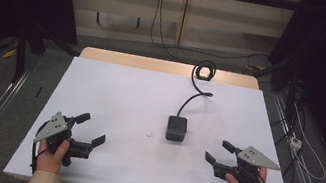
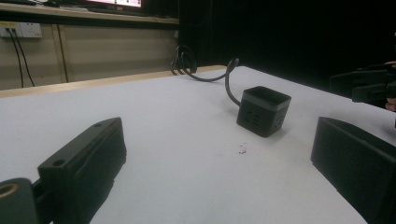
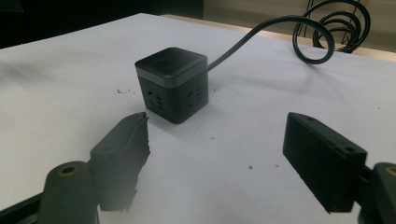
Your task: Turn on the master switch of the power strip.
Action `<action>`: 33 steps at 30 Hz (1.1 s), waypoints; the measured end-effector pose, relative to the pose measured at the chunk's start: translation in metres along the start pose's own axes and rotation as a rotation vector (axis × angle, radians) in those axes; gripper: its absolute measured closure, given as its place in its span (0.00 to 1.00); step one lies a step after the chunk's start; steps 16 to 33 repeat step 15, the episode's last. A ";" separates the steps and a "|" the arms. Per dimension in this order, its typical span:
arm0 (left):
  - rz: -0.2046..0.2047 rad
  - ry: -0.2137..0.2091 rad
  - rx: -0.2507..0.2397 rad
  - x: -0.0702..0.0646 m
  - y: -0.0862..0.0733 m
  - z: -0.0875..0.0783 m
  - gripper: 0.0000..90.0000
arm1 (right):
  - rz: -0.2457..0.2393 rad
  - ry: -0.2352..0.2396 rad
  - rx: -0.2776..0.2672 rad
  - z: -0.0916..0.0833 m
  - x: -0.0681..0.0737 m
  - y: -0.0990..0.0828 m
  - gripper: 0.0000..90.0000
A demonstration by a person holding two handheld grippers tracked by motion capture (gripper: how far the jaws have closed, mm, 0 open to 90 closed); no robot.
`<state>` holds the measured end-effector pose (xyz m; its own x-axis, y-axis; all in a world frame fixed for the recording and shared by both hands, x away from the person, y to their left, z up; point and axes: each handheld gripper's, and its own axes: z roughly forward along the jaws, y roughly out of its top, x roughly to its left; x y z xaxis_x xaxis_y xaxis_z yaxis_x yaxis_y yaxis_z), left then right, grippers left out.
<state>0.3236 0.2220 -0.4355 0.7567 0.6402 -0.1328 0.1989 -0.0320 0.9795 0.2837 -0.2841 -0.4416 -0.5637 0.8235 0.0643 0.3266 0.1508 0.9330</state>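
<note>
A black cube-shaped power socket (image 1: 177, 128) stands on the white table (image 1: 116, 88), right of centre; its black cable (image 1: 197, 93) runs back to a coil (image 1: 204, 71) at the far edge. My left gripper (image 1: 91, 128) rests at the near left, open, jaws empty and pointing towards the cube (image 2: 263, 110). At the near right, my right gripper (image 1: 219, 151) is open and empty, aimed at the cube (image 3: 172, 84) a short way ahead of its jaws. In the left gripper view the right gripper (image 2: 362, 85) appears beyond the cube.
A wooden strip (image 1: 165, 66) borders the table's far edge. Loose cables (image 1: 162, 25) lie on the floor behind, and a white power strip (image 1: 295, 142) sits on the floor to the right. Small specks (image 2: 242, 149) mark the tabletop near the cube.
</note>
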 end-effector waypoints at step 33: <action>-0.001 0.003 0.001 0.000 0.000 0.000 0.03 | -0.005 -0.022 0.010 -0.009 -0.005 -0.007 0.24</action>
